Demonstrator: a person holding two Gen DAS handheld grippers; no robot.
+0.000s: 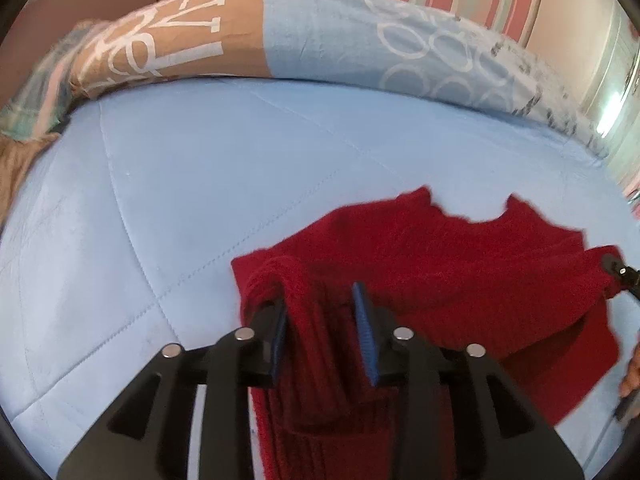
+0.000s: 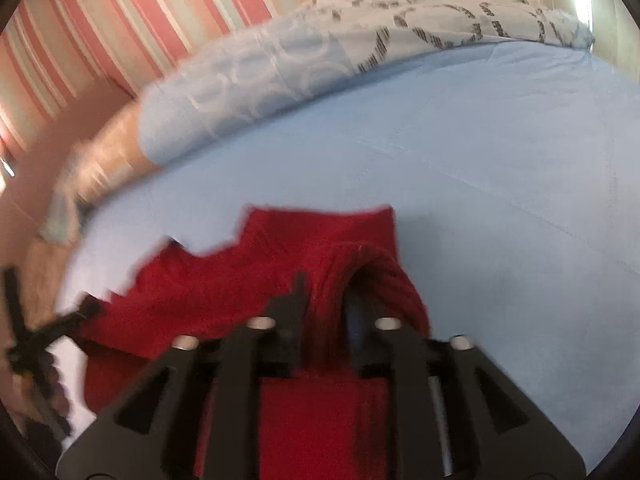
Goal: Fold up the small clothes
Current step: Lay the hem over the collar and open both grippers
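On blue bedsheet [image 1: 200, 184], tongs-pinched red sweater [image 1: 440, 256], seemingly.

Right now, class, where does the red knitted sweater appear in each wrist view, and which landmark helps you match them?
Left wrist view: red knitted sweater lower centre to right, on the blue bedsheet.
Right wrist view: sweater lower centre to left.
Shared landmark: the circle-patterned blue pillow by the striped wall.

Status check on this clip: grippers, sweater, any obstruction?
Left gripper and right gripper each shut on sweater hem. Sweater partly lifted off bed. Nothing in the way.
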